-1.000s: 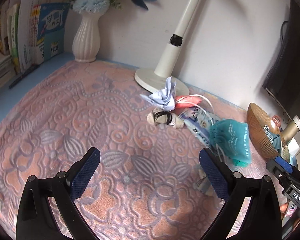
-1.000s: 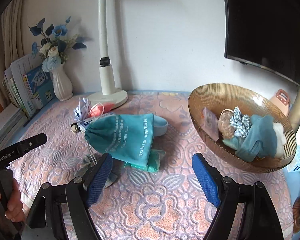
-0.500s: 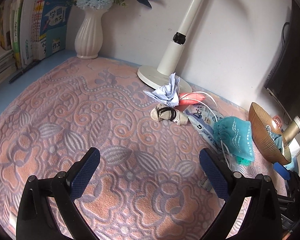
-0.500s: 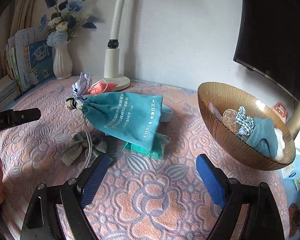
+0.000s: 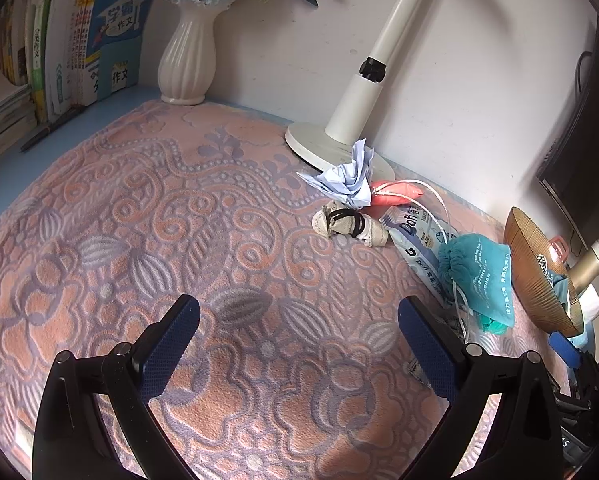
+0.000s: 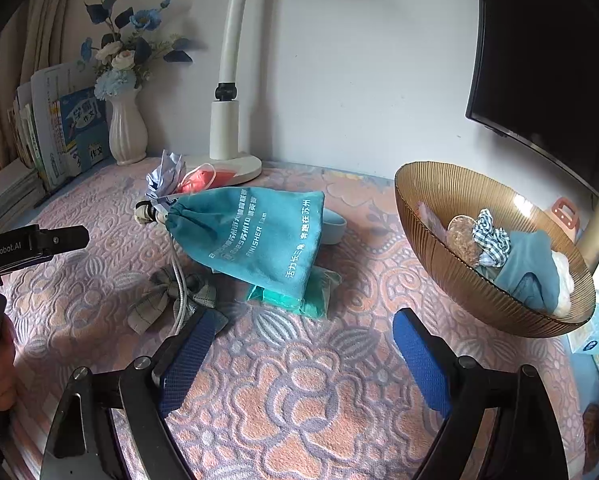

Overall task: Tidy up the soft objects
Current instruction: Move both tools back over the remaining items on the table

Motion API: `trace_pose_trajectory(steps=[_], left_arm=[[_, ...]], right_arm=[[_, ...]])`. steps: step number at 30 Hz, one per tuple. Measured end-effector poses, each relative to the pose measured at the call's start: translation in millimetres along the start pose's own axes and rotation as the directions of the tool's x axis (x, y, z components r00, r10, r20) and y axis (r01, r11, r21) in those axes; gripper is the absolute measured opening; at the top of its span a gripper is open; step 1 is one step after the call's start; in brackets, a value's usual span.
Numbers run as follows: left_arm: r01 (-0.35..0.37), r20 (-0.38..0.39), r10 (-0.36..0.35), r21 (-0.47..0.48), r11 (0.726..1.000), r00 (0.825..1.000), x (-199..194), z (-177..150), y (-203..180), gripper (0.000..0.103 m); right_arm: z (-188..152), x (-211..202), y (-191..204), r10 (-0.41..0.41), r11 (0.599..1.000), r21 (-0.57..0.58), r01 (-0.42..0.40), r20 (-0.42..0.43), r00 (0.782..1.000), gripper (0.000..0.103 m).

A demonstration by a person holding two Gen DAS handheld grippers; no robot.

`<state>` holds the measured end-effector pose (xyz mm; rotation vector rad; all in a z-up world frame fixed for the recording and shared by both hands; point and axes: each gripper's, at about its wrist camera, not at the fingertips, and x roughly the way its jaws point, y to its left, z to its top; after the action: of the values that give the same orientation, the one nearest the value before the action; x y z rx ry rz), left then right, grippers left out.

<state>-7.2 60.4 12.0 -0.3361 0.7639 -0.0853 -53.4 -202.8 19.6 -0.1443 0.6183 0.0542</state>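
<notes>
Teal drawstring bag (image 6: 259,236) lying flat on the patterned pink cloth (image 6: 299,392), left of the amber bowl (image 6: 479,292) of soft items. Right gripper (image 6: 303,356) just before the bag, jaws wide, empty. Left gripper (image 5: 299,344) likewise wide, empty.

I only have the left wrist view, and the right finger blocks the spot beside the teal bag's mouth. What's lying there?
Observer: A plaid bow lies on the mat, with the cord of the bag draped across it.
Operator: What's in the bowl?
Observer: The bowl holds a checked scrunchie lying against a blue cloth, among other soft bits.
Operator: Is the right gripper carrying anything?
Observer: No. The right gripper is open, with only mat between its pads.
</notes>
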Motion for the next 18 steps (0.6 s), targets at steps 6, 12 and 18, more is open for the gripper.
trace_pose_trajectory(steps=[6, 12, 18], left_arm=[[0.003, -0.002, -0.003, -0.001, 1.0, 1.0, 1, 0, 0, 0.099], [0.008, -0.005, -0.008, -0.005, 1.0, 1.0, 1, 0, 1, 0.099], [0.006, -0.004, -0.006, -0.01, 1.0, 1.0, 0, -1, 1, 0.099]], right_arm=[[0, 0, 0, 0.0, 1.0, 0.0, 0.0, 0.002, 1.0, 0.094], [1, 1, -4, 0.01, 1.0, 0.018, -0.01, -0.004, 1.0, 0.094], [1, 1, -28, 0.065, 0.989, 0.135, -0.064, -0.004, 0.998, 0.094]])
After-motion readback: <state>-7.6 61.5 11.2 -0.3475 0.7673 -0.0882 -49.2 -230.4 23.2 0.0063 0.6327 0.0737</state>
